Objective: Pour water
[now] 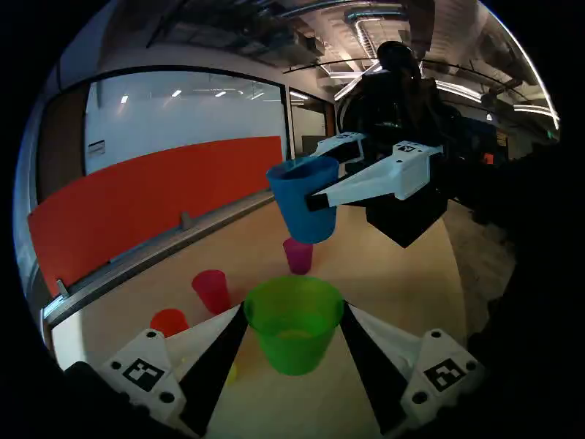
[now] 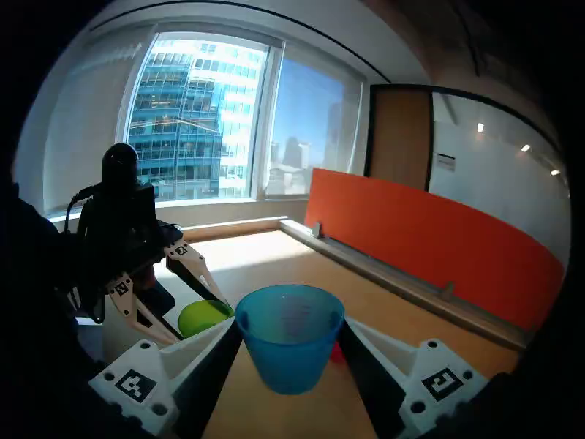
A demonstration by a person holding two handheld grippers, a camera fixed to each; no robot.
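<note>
A green cup (image 1: 294,333) sits upright between my left gripper's (image 1: 292,344) fingers, which are shut on it; a little liquid shows at its bottom. Farther off, the right gripper (image 1: 325,183) holds a blue cup (image 1: 305,198) raised above the wooden table (image 1: 395,278). In the right gripper view the blue cup (image 2: 289,336) is upright and gripped by my right gripper (image 2: 290,344). The left gripper (image 2: 191,293) with the green cup (image 2: 202,316) appears at the left, lower over the table (image 2: 292,417).
On the table stand a magenta cup (image 1: 297,255), a red cup (image 1: 212,290) and an orange cup (image 1: 170,322). An orange partition (image 1: 146,197) runs along the table's far edge. Large windows (image 2: 212,117) lie behind the left gripper.
</note>
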